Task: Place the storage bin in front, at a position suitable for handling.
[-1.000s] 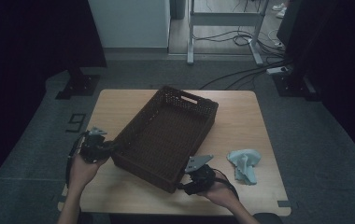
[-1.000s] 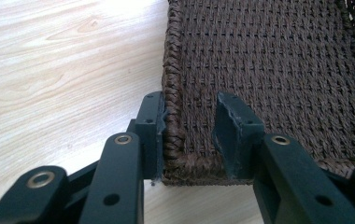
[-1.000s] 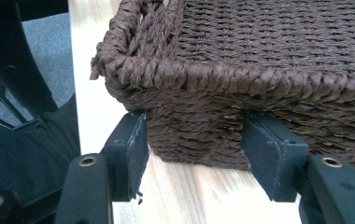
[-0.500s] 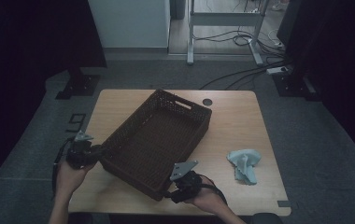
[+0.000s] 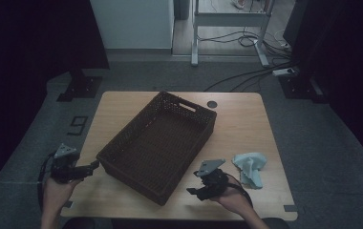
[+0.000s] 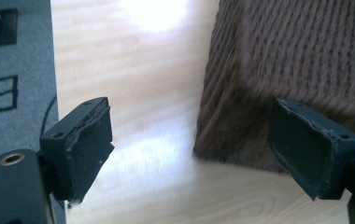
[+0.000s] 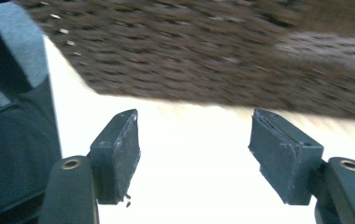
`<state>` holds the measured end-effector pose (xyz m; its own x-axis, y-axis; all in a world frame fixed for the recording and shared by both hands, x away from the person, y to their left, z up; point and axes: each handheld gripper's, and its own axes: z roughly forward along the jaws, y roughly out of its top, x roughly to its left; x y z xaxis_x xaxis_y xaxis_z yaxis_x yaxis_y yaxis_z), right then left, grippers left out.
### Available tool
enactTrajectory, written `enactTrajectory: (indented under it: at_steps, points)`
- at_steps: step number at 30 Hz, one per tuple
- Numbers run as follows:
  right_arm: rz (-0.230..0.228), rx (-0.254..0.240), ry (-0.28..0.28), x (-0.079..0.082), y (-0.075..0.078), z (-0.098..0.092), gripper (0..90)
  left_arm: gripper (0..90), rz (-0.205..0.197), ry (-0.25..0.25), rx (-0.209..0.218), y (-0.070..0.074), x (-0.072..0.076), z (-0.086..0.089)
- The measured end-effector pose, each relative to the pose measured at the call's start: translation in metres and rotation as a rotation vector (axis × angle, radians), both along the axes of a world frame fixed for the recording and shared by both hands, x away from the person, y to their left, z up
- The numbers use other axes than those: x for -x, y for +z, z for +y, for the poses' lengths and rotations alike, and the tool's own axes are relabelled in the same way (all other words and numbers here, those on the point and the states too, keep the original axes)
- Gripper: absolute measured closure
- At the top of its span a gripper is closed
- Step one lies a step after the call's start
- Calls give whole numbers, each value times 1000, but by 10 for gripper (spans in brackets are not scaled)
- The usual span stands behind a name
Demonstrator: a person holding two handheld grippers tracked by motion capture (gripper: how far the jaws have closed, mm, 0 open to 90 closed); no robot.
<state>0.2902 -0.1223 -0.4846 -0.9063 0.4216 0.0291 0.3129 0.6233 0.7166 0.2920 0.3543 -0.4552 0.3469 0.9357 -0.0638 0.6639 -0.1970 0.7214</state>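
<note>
- Left gripper at counter left edge, fingers just opened wide, nothing between, off the basket corner.
- Dark wicker basket mid-counter, lying diagonally.
- Right gripper near basket's front side, fingers just widened, empty.
- Light blue cloth far right.
</note>
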Motion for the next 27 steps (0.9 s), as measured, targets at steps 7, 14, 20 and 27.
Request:
enactTrajectory:
  at_steps: [7, 14, 20, 27]
  points:
    - [-15, 7, -123, -10, 5, -43, 252, 77, 62, 1, -86, -38, -5, -7]
    - [-52, 13, -285, -24, 6, -90, 215, 0, 119, -28, -147, -66, -13, -11]
    - [-84, 60, -406, -33, 2, -122, 170, 0, 178, -66, -140, -81, -16, -10]
    - [-60, 118, -512, -40, -15, -151, 153, 0, 164, -76, -125, -84, -15, -8]
